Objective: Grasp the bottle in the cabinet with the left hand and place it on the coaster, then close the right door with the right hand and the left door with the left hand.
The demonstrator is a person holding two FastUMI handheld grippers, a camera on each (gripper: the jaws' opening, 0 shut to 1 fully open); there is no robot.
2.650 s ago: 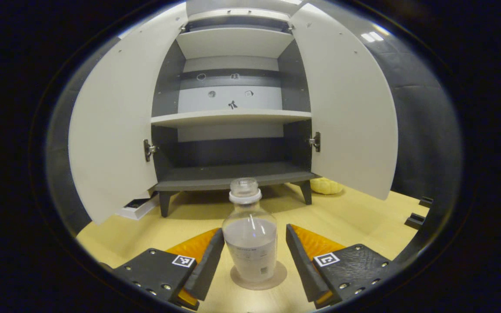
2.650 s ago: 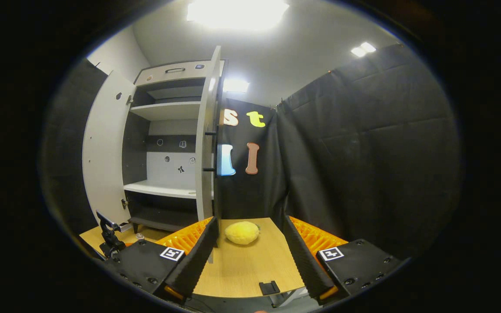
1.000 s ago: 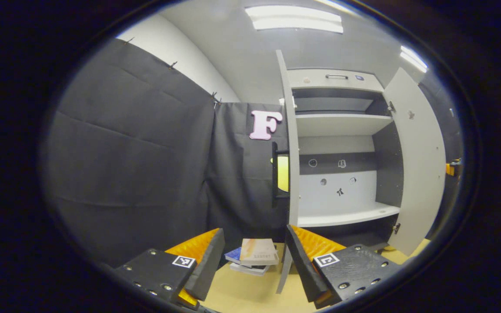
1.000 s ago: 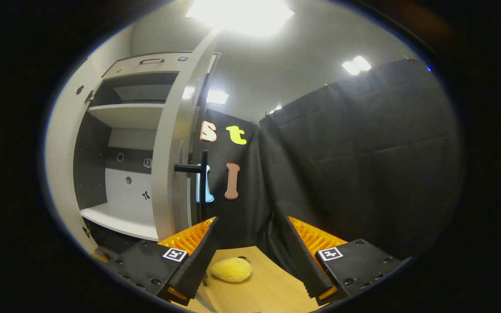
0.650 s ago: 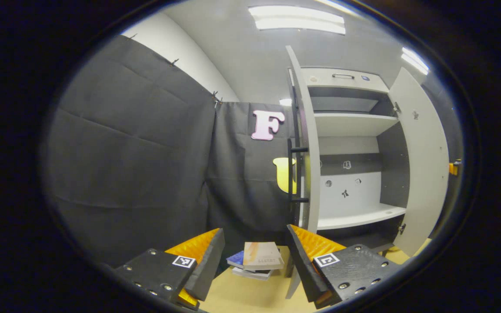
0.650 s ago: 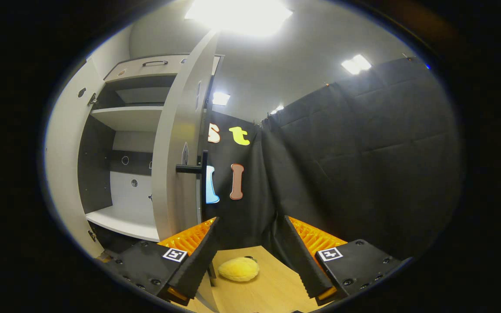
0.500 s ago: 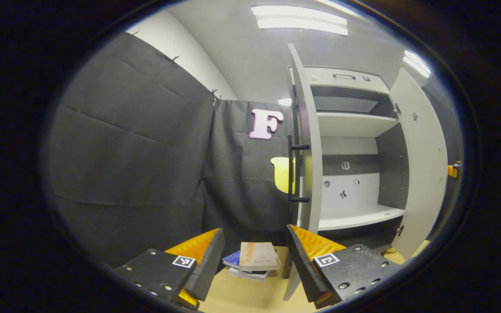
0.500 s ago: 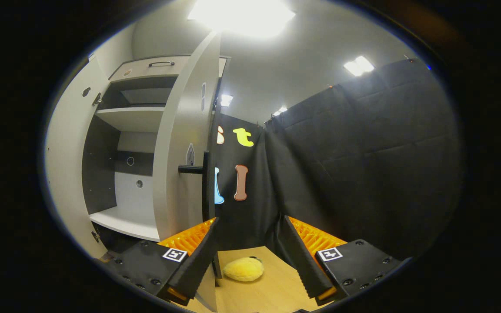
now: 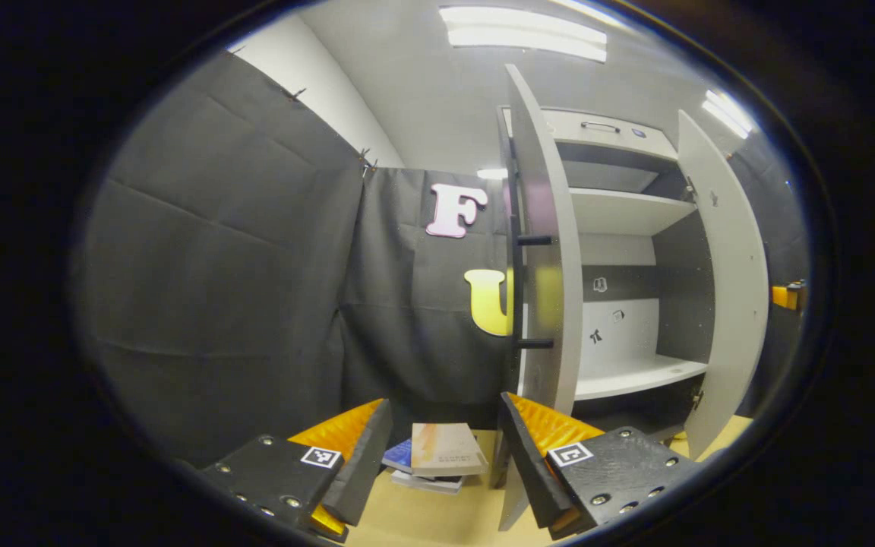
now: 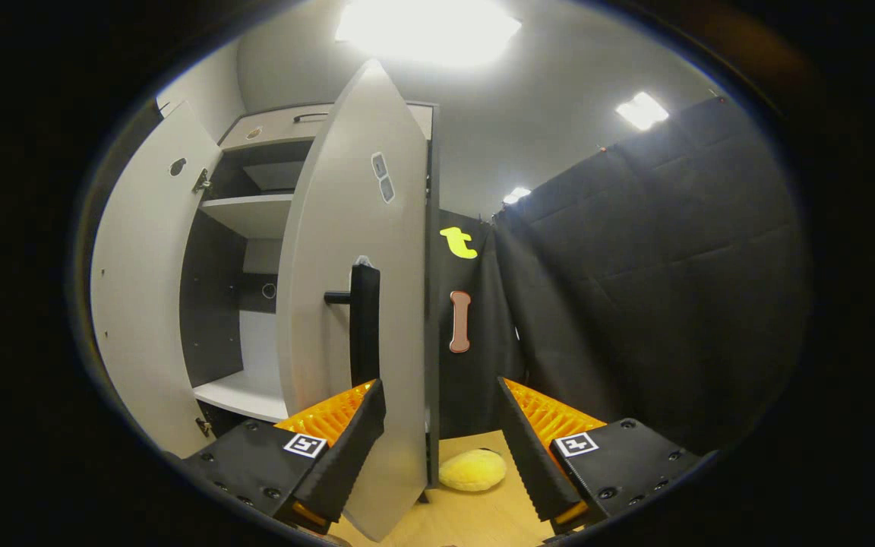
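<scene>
In the right gripper view the cabinet's right door [image 10: 346, 251] stands partly swung in, its outer face and black handle [image 10: 365, 327] toward me. My right gripper [image 10: 441, 448] is open, and its left finger [image 10: 342, 452] sits against the door's lower outer face; I cannot tell whether it touches. In the left gripper view the left door [image 9: 548, 266] shows almost edge-on with its black handle [image 9: 517, 292]. My left gripper [image 9: 445, 448] is open with nothing in it, just outside that door's lower edge. White shelves [image 9: 623, 376] show inside the cabinet.
A stack of books [image 9: 441, 456] lies on the wooden table beyond my left gripper. A yellow plush thing [image 10: 472, 469] lies on the table behind the right door. Black cloth walls close in on both sides. An orange part of the other gripper [image 9: 785, 295] shows far right.
The right door has swung inward and now shows its outer face; my right gripper has followed it. The left door has turned slightly inward as my left gripper moved behind it.
</scene>
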